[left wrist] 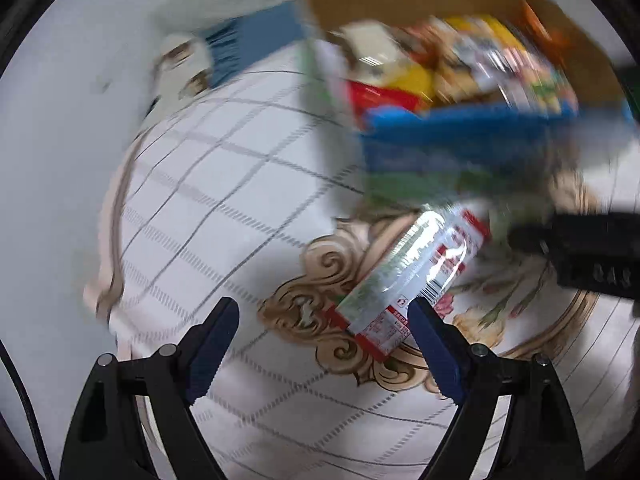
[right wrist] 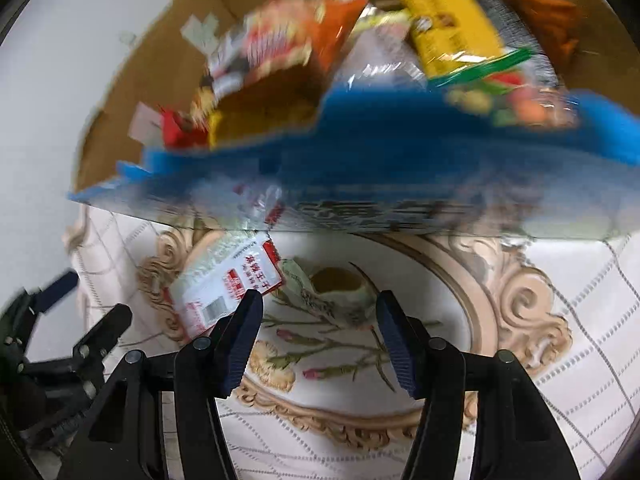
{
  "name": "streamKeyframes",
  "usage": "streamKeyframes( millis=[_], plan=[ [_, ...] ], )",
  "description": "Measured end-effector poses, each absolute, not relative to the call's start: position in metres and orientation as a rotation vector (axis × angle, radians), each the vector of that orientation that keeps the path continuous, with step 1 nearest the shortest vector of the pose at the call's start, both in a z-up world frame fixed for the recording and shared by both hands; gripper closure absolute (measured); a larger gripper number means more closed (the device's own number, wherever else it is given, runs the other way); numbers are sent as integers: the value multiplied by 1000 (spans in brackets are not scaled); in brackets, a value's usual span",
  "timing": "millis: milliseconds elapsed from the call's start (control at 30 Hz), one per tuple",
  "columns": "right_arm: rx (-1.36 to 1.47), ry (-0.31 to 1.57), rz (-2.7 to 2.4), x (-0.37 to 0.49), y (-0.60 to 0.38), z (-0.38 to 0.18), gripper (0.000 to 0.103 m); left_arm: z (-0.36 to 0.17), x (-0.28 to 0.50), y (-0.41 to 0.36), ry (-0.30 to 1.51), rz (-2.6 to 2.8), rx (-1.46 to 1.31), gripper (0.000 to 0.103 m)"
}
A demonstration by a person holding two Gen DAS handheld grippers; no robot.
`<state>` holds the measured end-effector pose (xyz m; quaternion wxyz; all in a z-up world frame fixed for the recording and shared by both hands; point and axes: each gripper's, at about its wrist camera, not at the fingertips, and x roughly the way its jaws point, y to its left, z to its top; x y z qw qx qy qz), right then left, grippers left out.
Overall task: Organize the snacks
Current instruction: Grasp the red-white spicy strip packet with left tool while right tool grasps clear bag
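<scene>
Left claw (left wrist: 324,320) angled steeply down, jaws wide apart and empty; right claw (right wrist: 318,312) likewise, jaws narrower.

A cardboard box (right wrist: 120,92) stands on the bench (left wrist: 248,216) at its far side, with many snack packets (right wrist: 452,28) piled in it. Before the box, a flat snack packet (right wrist: 224,284) lies on the bench, 1 end near the box's front wall. To its right lies a small wrapped snack (right wrist: 332,292), near it, also before the box.
</scene>
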<state>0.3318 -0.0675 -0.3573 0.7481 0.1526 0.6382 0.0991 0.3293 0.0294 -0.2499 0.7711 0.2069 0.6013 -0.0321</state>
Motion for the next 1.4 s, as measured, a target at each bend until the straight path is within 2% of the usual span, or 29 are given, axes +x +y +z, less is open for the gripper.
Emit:
streamKeyframes(
  millis=[33,67,167,200,267,367,400,433,500,533,600,667,733,900,1100,1133,1167,1200,1400],
  plan=[
    [335,1391,216,332,-67,-360,43,-257,331,24,1317,-107,485,17],
    [334,1396,210,332,-67,-364,54,-266,334,17,1342,-157,516,17],
    [334,1402,199,321,-74,-363,57,-290,339,1,1373,-249,630,17],
    [333,1403,194,317,-78,-361,65,-298,341,-4,1384,-269,662,17],
    [376,1421,187,306,-91,-360,73,-308,345,-9,1400,-291,681,17],
    [424,1449,152,291,-109,-364,73,-313,345,-20,1396,-348,652,17],
    [445,1455,147,286,-115,-365,73,-313,343,-24,1392,-366,638,20],
    [460,1459,144,282,-120,-365,73,-314,341,-26,1398,-378,612,33],
    [468,1454,141,277,-126,-362,72,-314,338,-29,1415,-365,560,44],
    [467,1443,149,277,-126,-360,71,-314,336,-29,1434,-356,507,45],
    [442,1427,151,281,-122,-357,49,-314,331,-27,1467,-297,433,46],
    [443,1399,182,290,-114,-353,42,-316,318,-18,1519,-239,313,47],
    [438,1386,190,297,-105,-353,42,-323,307,0,1608,-149,113,47],
    [414,1387,202,319,-74,-368,41,-337,282,42,1657,-14,-180,47],
    [303,1376,156,337,-43,-385,41,-350,270,35,1655,-38,-79,44],
    [273,1379,158,338,-38,-386,43,-355,270,31,1653,-40,-67,44],
    [228,1391,159,338,-32,-387,52,-356,270,30,1651,-39,-57,44],
    [194,1403,169,337,-27,-388,54,-358,268,29,1647,-35,-52,44],
    [162,1523,198,310,-27,-402,55,-345,248,3,1622,-22,-33,45]
  ],
)
